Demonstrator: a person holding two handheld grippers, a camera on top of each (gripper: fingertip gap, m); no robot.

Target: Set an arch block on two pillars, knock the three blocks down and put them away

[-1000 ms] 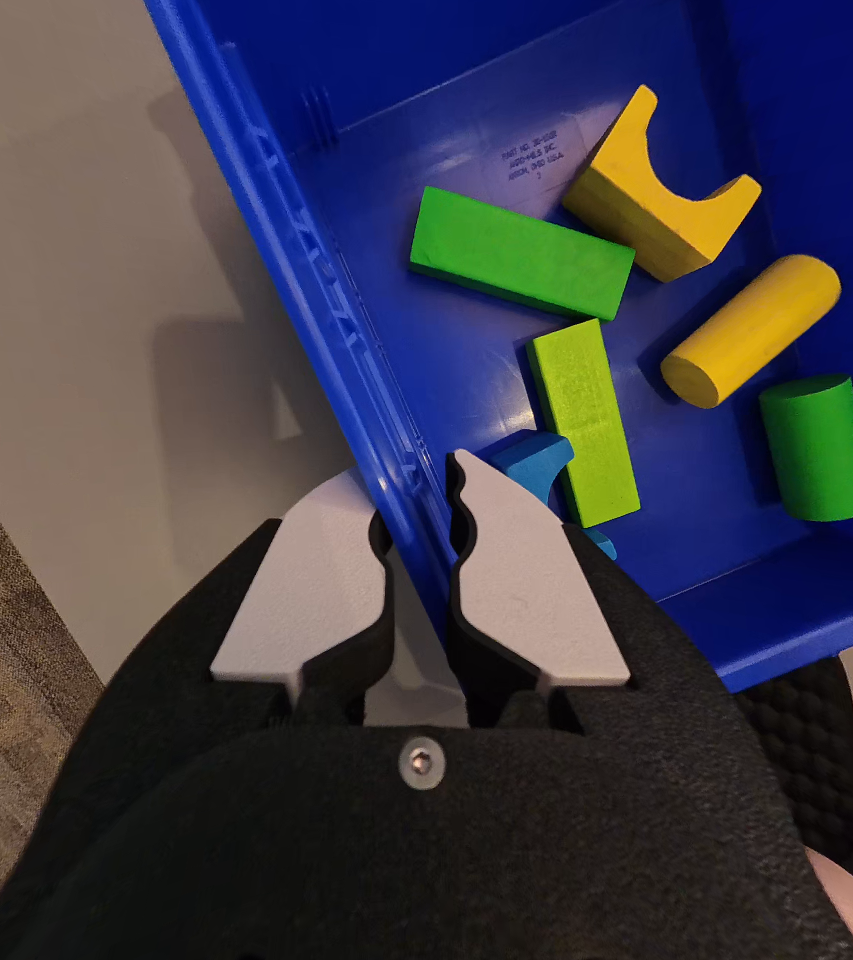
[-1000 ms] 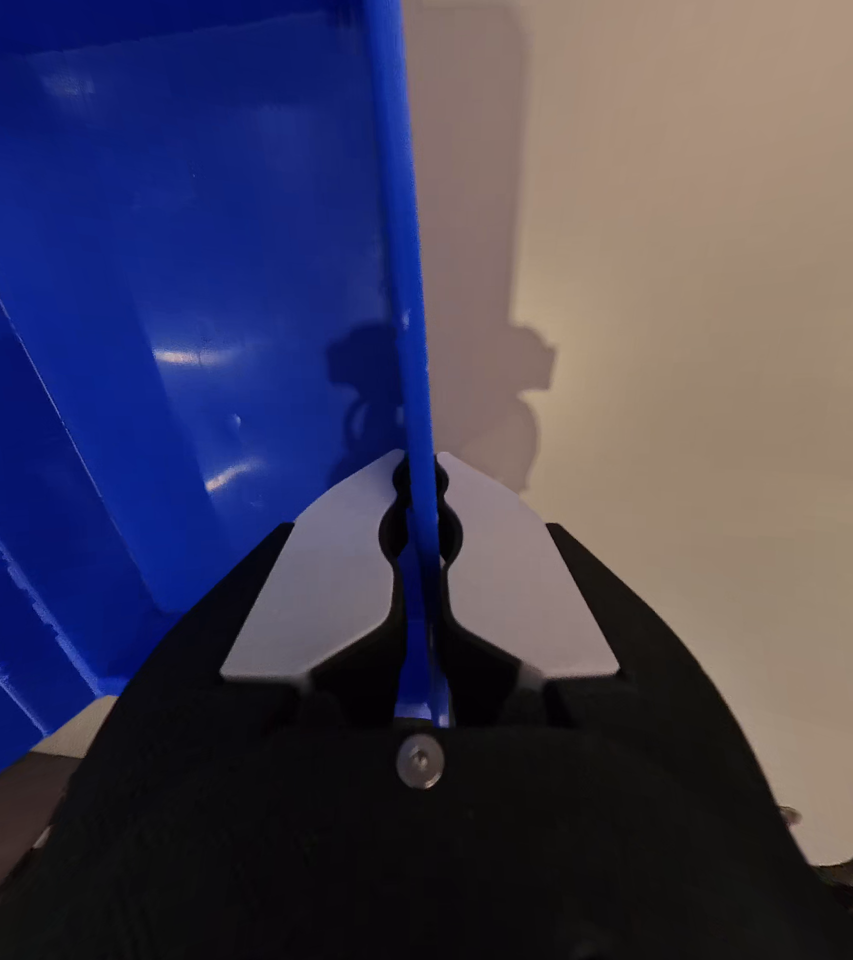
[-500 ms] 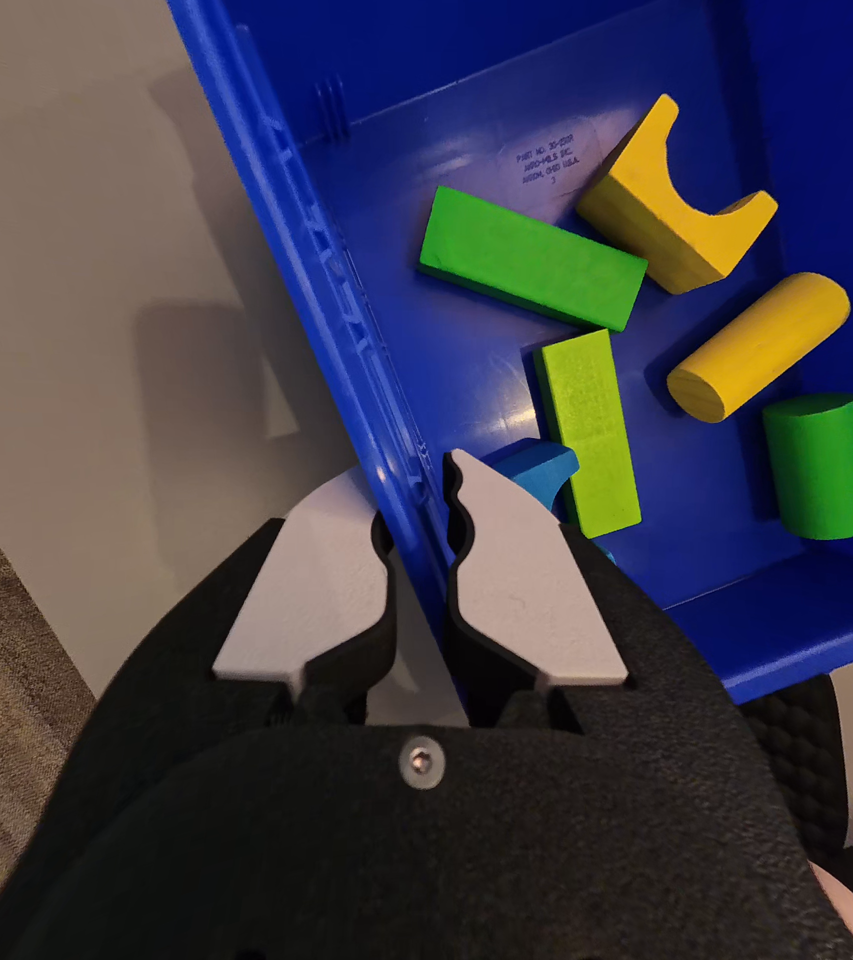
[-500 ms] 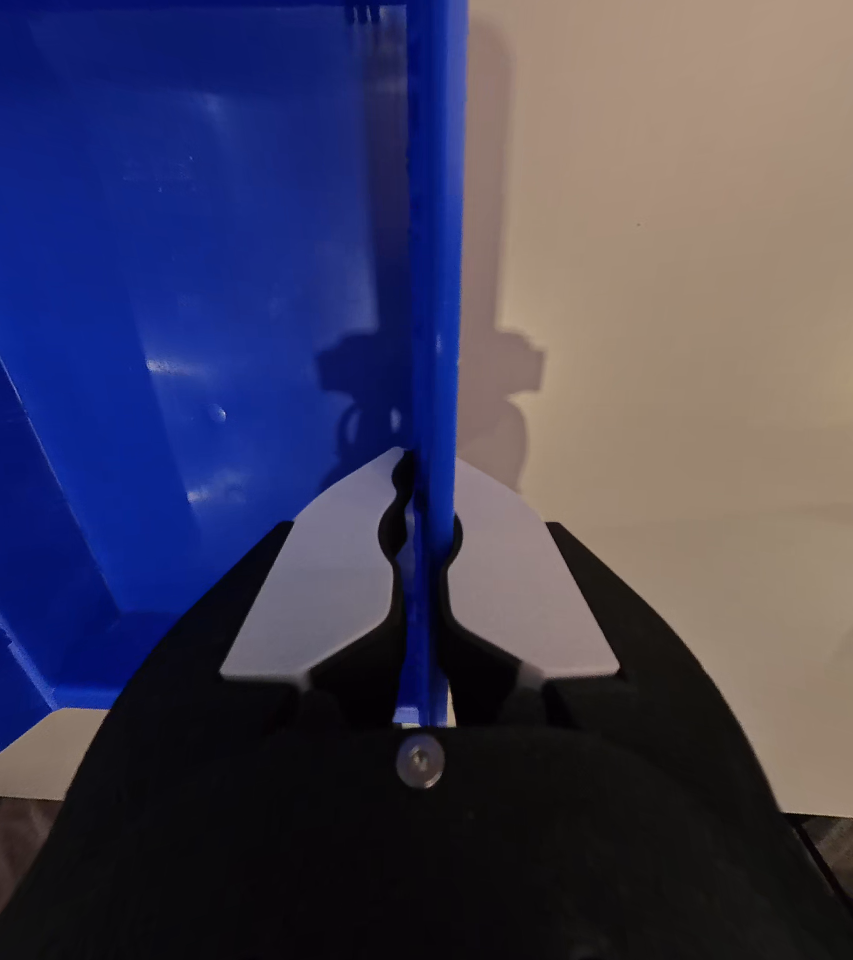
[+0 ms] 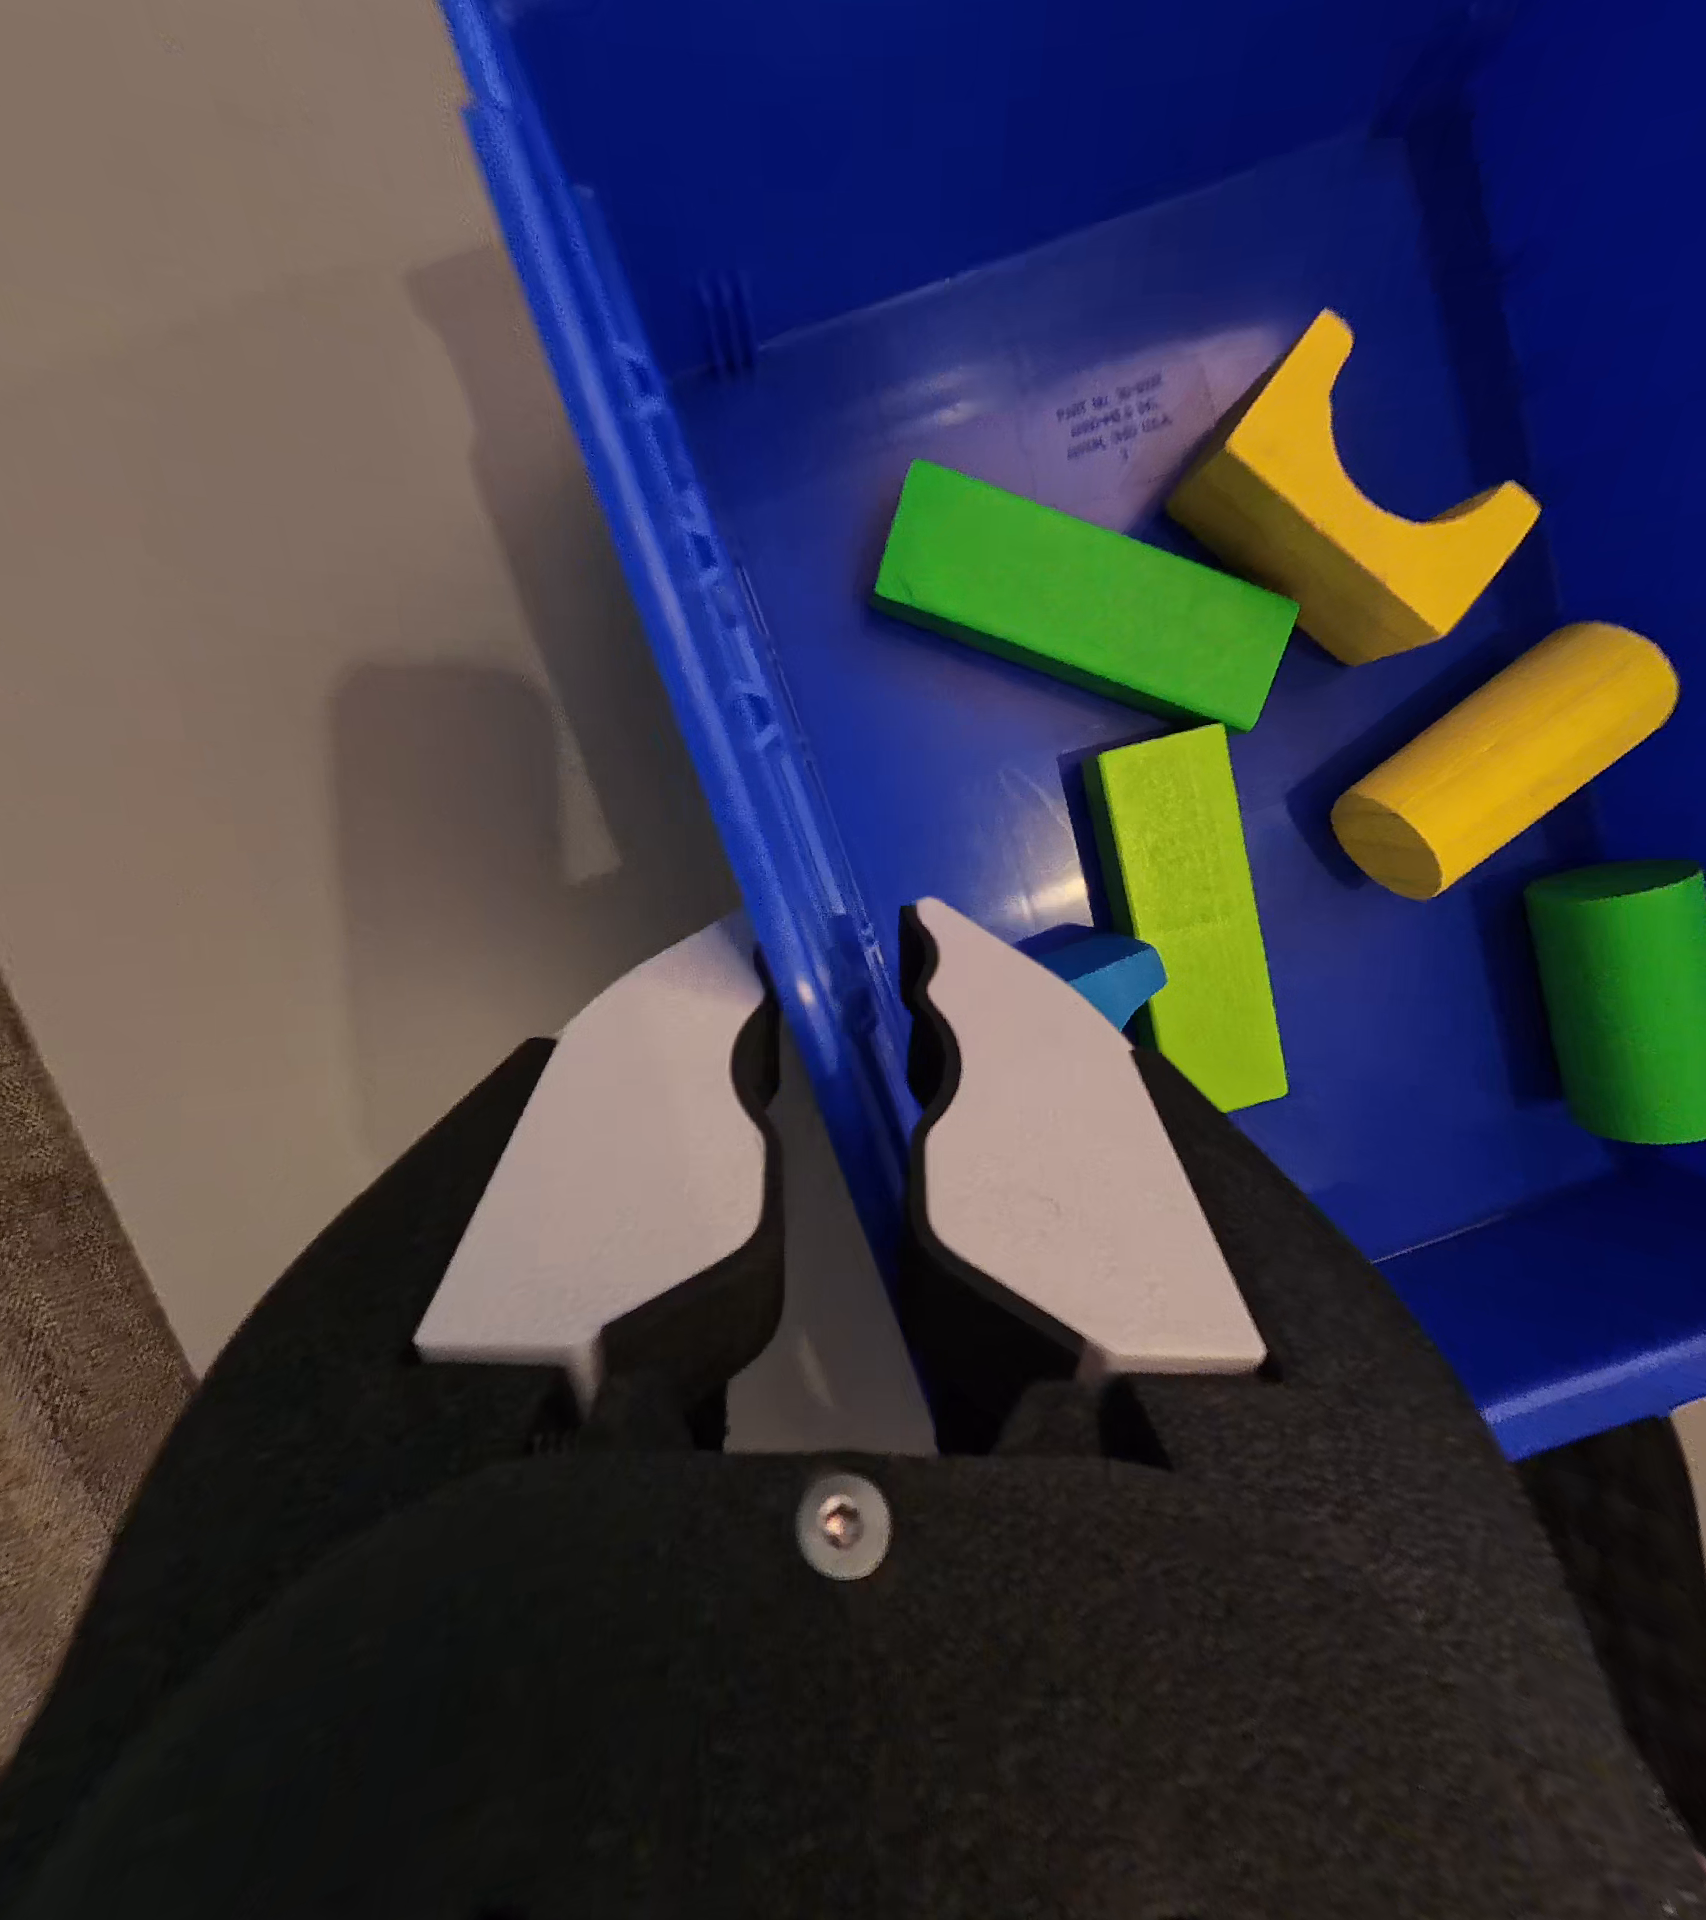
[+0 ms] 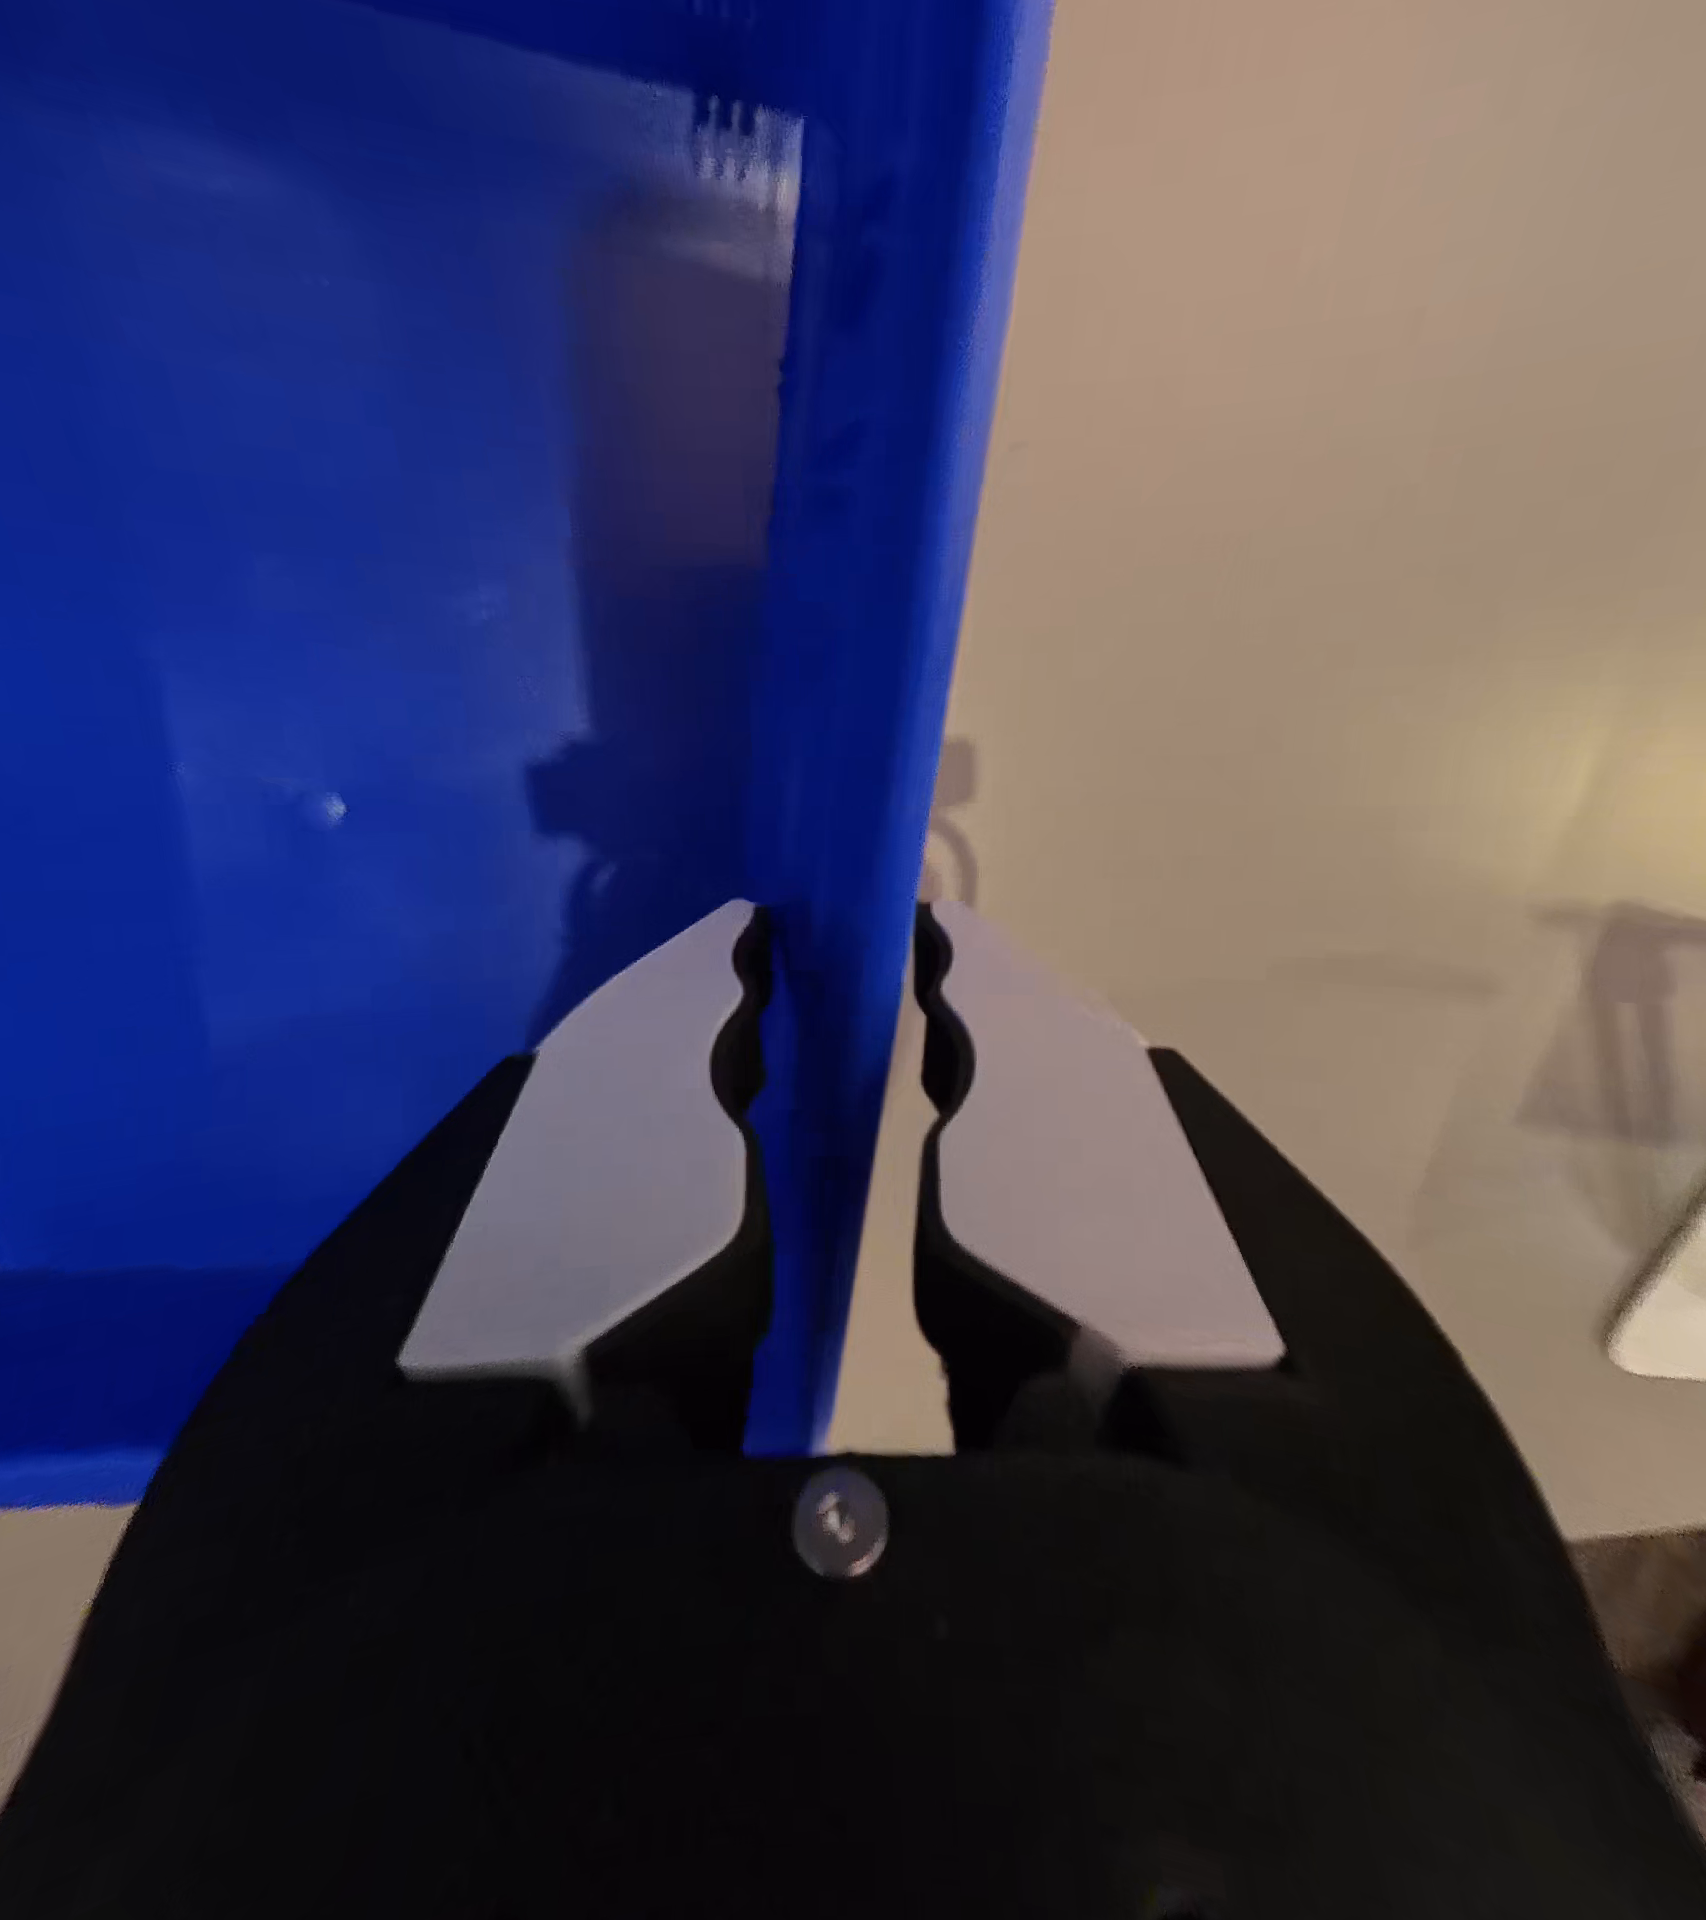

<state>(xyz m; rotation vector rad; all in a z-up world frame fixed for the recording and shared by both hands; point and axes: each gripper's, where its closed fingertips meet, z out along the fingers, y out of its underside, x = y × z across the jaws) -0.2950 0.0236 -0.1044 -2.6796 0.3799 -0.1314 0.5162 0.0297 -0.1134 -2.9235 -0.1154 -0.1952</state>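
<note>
A: How are the grippers posed?

B: The blue bin (image 5: 932, 208) on the pale table (image 5: 153, 468) is straddled by both. Its side wall is bracketed by the left gripper (image 5: 833, 935), jaws parted with slack visible. The opposite wall (image 6: 870, 520) is framed by the right gripper (image 6: 838, 925), jaws likewise parted, nothing clamped.

A: And the blocks?

B: Inside are seen a green plank (image 5: 1083, 594), yellow arch (image 5: 1348, 499), yellow cylinder (image 5: 1503, 758), green cylinder (image 5: 1633, 1003) and lime plank (image 5: 1187, 914). A blue block (image 5: 1103, 971) is largely hidden by a finger. The right view is blurred.
</note>
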